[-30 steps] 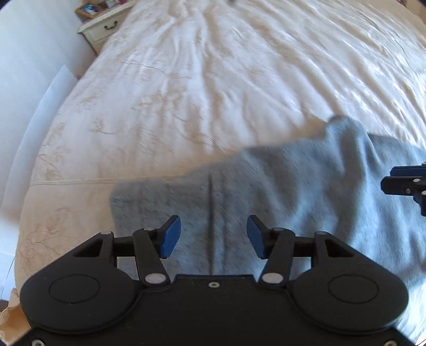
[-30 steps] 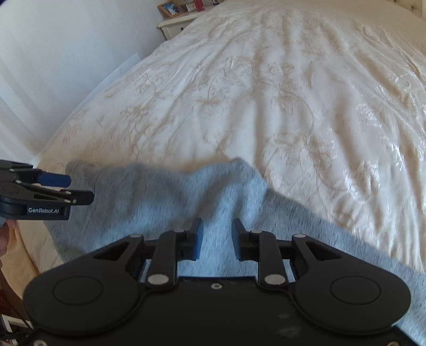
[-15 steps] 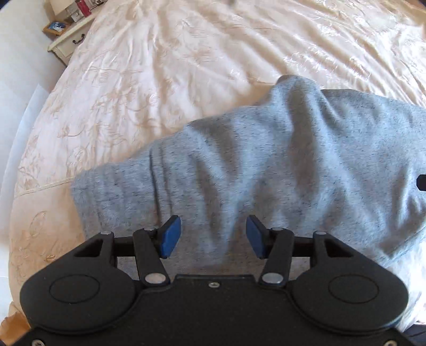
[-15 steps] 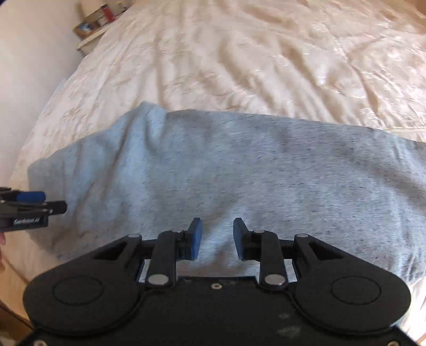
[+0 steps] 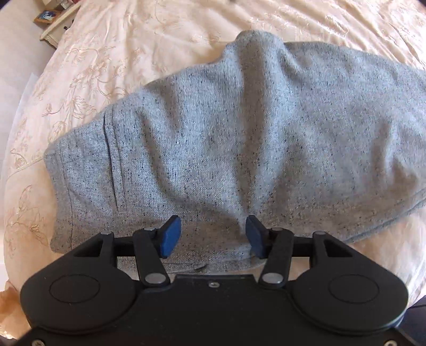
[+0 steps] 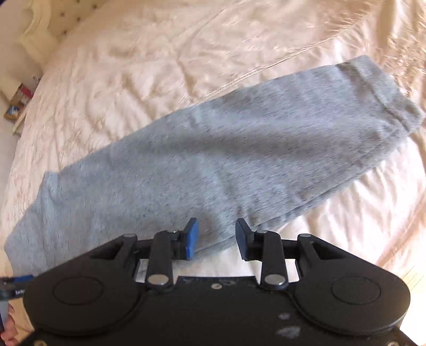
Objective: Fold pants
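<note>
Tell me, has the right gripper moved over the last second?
Yes. The right gripper has swept along the grey pants toward the leg cuff; the nightstand has slid to the far left of its view. Its jaws have just been opening, with nothing clamped.

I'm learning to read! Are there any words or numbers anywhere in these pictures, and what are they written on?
White print on the side of the left gripper, at the left edge of the right wrist view: cut off by the frame and blurred, not readable.
Boxes on the bedside cabinet: colourful print, too small and blurred to read.
Framed picture on that cabinet: no readable words.
Grey pants, bedspread, right gripper: no text.
</note>
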`<state>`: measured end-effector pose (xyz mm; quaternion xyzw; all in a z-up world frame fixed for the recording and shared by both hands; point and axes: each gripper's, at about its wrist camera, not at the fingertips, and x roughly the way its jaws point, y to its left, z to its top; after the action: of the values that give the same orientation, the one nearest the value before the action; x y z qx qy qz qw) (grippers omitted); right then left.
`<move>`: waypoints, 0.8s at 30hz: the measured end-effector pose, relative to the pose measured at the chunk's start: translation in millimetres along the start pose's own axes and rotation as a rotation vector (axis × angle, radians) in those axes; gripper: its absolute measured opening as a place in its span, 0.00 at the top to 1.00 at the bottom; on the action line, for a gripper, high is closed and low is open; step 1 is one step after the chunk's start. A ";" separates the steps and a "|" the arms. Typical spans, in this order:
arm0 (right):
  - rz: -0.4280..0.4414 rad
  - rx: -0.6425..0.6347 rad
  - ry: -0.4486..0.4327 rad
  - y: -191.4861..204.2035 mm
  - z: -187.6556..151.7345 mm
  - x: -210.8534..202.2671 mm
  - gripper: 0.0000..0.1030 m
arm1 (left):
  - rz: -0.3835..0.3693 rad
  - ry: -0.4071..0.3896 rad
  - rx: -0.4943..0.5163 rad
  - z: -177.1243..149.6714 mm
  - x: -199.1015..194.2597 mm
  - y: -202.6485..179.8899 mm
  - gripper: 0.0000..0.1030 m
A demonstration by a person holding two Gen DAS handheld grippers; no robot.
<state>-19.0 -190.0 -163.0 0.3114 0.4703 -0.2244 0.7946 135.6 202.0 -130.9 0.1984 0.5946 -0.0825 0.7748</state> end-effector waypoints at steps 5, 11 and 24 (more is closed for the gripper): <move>-0.024 0.187 -0.065 -94.3 28.9 -18.3 0.64 | 0.019 -0.058 -0.003 11.9 -36.4 -55.4 0.43; -0.037 0.316 -0.081 -182.1 60.6 -16.5 0.60 | -0.061 -0.088 0.108 37.4 -58.8 -168.2 0.43; 0.104 0.032 -0.027 -213.3 101.7 -37.1 0.60 | -0.212 -0.037 0.050 146.8 -29.6 -326.9 0.43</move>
<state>-112.7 -409.9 -153.6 0.3452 0.4391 -0.1943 0.8064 138.8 -157.5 -139.7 0.1520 0.5956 -0.1822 0.7675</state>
